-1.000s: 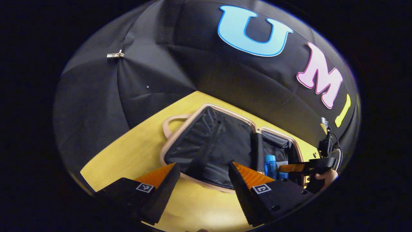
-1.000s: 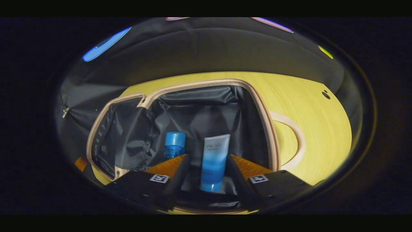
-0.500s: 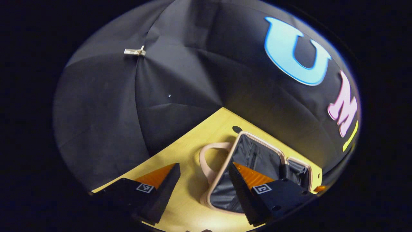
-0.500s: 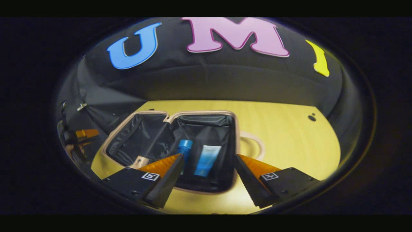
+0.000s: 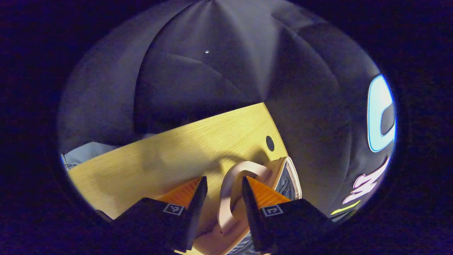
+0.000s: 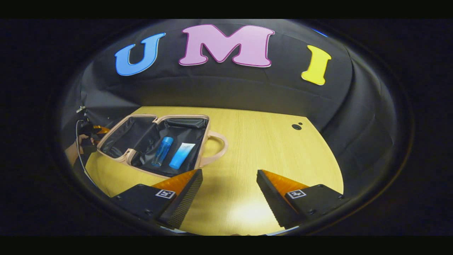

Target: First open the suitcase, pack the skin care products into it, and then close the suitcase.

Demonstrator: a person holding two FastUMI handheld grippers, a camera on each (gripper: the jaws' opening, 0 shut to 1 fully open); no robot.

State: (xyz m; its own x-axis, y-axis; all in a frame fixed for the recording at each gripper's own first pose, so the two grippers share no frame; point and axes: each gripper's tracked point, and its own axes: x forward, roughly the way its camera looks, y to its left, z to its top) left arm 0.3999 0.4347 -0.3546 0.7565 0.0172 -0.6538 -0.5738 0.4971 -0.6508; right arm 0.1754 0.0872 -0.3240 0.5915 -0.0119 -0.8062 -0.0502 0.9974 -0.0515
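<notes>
Spread jaws of the left gripper (image 5: 219, 198) straddle the looped beige handle (image 5: 230, 191) without pinching it, so it could slip when lifted, while the right gripper (image 6: 229, 193) hangs open over bare wooden table (image 6: 269, 148), soft black-lined suitcase (image 6: 116, 136) at ten o'clock holding a bottle (image 6: 162, 151) and tube (image 6: 181, 156).

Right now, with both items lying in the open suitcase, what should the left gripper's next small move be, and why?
Probably close the left gripper on the handle: the loop sits between its open fingers. The bottle and tube already lie inside the suitcase, so swinging that half shut looks like what remains.
</notes>
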